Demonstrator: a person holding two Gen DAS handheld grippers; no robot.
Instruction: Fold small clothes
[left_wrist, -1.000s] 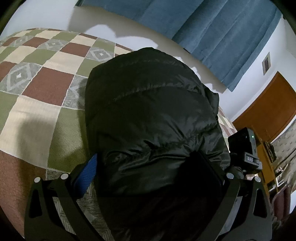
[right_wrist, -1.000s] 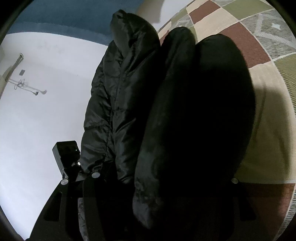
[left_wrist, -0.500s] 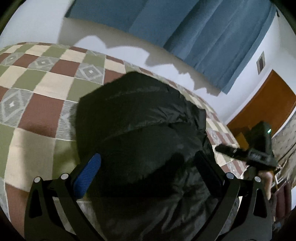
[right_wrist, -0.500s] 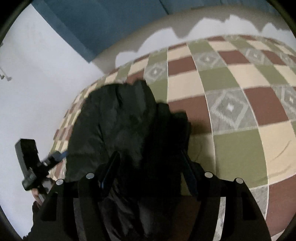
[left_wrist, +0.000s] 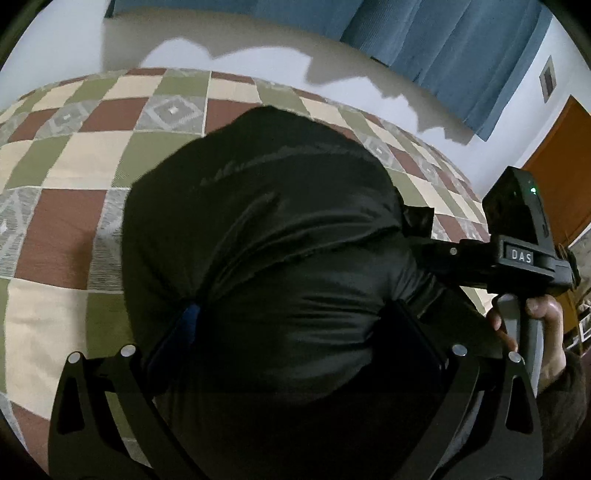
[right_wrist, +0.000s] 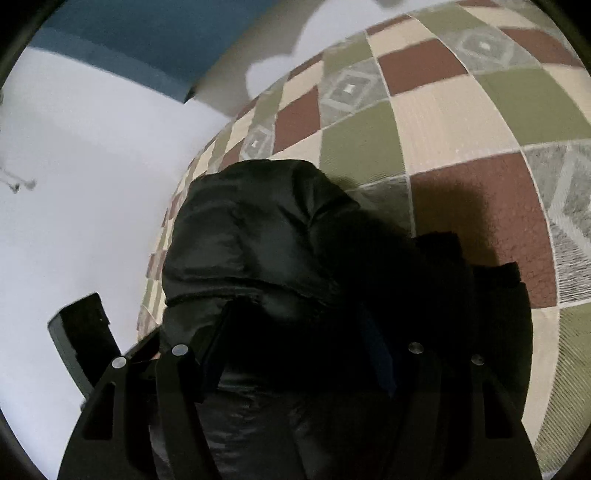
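Basically both grippers straddle one bundled black puffer jacket (left_wrist: 266, 236) lying on the checked bedspread (left_wrist: 74, 155), probably to keep the puffy folded layers from springing apart.

Left side first: the left gripper (left_wrist: 295, 332) has its fingers wide, one on each flank of the near end of the bundle; the fabric bulges up between them and looks pinched, so I read it as clamped on the jacket.

Right side: the right gripper (right_wrist: 299, 328) also has jacket between its fingers. Its jaws have just been opening, and the area is too dark to tell whether the pads press on the fabric. In the left wrist view this gripper comes in from the right edge against the bundle's side, with the person's hand (left_wrist: 535, 332) on its handle.

Jacket look: glossy black, quilted seams, thick and rounded, hood or collar end humped up, a small dark tab sticking out on the right. Fold looks compact but bulky, not flat yet.

Blue curtain (left_wrist: 443, 37) and white wall behind.
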